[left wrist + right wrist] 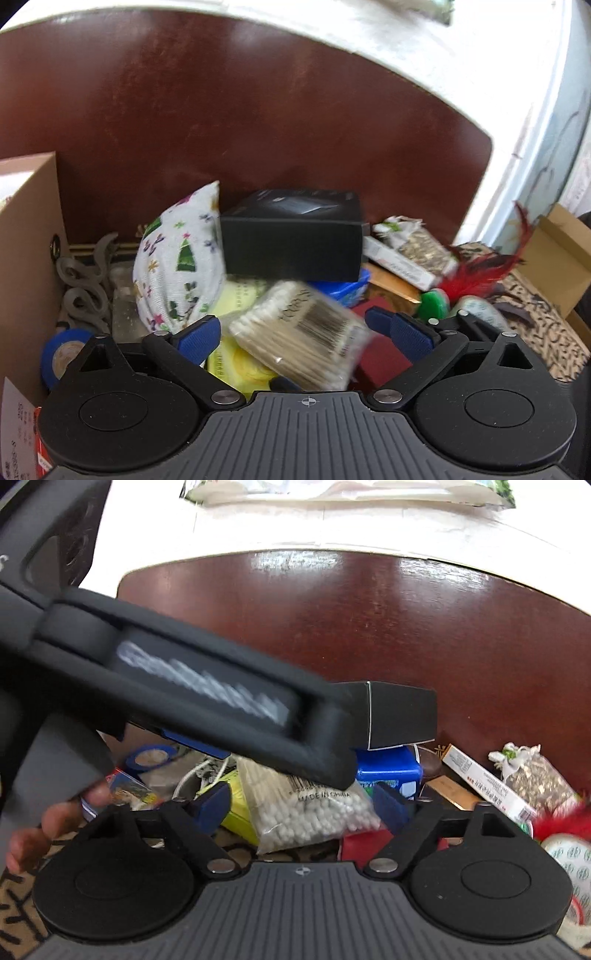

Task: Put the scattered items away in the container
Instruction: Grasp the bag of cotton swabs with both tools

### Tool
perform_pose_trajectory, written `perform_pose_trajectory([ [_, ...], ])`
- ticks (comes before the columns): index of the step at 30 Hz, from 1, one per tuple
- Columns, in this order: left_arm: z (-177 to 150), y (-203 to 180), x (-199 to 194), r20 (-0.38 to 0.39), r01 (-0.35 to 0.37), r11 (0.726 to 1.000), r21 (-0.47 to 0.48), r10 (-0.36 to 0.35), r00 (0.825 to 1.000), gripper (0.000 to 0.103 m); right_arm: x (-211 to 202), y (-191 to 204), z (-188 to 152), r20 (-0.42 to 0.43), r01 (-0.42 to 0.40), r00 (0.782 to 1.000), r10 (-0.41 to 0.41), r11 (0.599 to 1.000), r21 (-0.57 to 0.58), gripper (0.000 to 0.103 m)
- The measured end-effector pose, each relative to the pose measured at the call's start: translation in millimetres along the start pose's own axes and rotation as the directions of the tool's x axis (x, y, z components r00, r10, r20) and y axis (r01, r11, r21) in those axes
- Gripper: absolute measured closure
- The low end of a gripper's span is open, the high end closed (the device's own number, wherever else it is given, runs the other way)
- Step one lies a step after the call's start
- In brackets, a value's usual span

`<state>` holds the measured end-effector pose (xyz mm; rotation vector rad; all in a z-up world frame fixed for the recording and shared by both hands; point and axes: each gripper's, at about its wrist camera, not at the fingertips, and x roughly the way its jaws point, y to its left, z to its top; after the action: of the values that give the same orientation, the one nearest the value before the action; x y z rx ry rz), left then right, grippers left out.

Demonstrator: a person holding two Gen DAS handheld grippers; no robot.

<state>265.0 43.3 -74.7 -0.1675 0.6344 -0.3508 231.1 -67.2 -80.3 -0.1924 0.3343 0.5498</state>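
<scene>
left gripper (295, 334): jaws spread wide; swab bag (301, 334) seen between them, untouched by either pad
right gripper (301, 805): jaws apart, nothing pinched; swab bag (306, 808) sat in the gap
black box (293, 236): found at 12 o'clock from the swabs; printed pouch (177, 262) at 10
container (29, 236): cardboard wall spotted at 9 o'clock

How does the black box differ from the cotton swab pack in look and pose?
The black box is opaque, rigid and sits higher, level on the pile; the cotton swab pack is a clear soft bag, tilted, lower and nearer. The box looks plain; the pack has a barcode. Both lie in the clutter.
</scene>
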Motion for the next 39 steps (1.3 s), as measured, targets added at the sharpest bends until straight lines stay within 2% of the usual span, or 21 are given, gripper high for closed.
perform_pose_trajectory([
  [3, -1, 8, 8, -0.035, 0.020, 0.999, -0.048, -0.022, 0.999, 0.005, 8, 4, -1, -0.013, -0.007, 1.000, 0.007, 1.000, -0.018, 0.032],
  [5, -2, 6, 8, -0.032, 0.013, 1.000, -0.023, -0.014, 0.999, 0.008, 10, 7, 0, -0.014, -0.005, 1.000, 0.005, 1.000, -0.020, 0.036],
  [7, 0, 7, 9, -0.041, 0.027, 0.999, -0.034, -0.029, 0.999, 0.014, 10, 5, 1, -0.021, -0.001, 1.000, 0.001, 1.000, 0.001, 0.039],
  [9, 1, 7, 7, -0.056, 0.044, 0.998, -0.040, -0.046, 0.997, 0.024, 8, 1, 2, -0.026, -0.009, 1.000, 0.010, 0.999, 0.034, 0.043],
  [11, 1, 4, 4, -0.070, 0.067, 0.997, -0.034, -0.069, 0.995, 0.031, 3, -1, 4, -0.035, -0.014, 0.999, 0.016, 0.998, 0.058, 0.047],
  [13, 0, -1, 1, -0.090, 0.071, 0.997, -0.026, -0.073, 0.993, 0.033, -6, -2, 5, -0.037, -0.023, 0.999, 0.026, 0.997, 0.069, 0.051],
  [15, -4, -7, -1, -0.107, 0.086, 0.996, -0.010, -0.087, 0.990, 0.041, -16, -2, 7, -0.040, -0.016, 0.999, 0.019, 0.997, 0.071, 0.055],
  [23, -24, -24, -19, -0.164, 0.102, 0.994, -0.037, -0.107, 0.981, 0.044, -51, 6, -2, -0.072, -0.019, 0.997, 0.026, 0.996, 0.092, 0.056],
  [29, -51, -35, -58, -0.229, 0.113, 0.993, -0.021, -0.115, 0.967, 0.042, -91, 24, -14, -0.125, -0.041, 0.990, 0.058, 0.990, 0.134, 0.055],
  [32, -67, -36, -79, -0.253, 0.128, 0.990, -0.052, -0.137, 0.958, 0.041, -114, 37, -20, -0.158, -0.036, 0.985, 0.068, 0.980, 0.197, 0.054],
  [35, -84, -36, -99, -0.253, 0.140, 0.987, -0.081, -0.156, 0.955, 0.041, -137, 55, -25, -0.171, -0.029, 0.983, 0.063, 0.980, 0.196, 0.053],
  [39, -104, -32, -120, -0.260, 0.127, 0.985, -0.116, -0.153, 0.953, 0.041, -154, 71, -31, -0.202, -0.050, 0.975, 0.097, 0.973, 0.225, 0.053],
])
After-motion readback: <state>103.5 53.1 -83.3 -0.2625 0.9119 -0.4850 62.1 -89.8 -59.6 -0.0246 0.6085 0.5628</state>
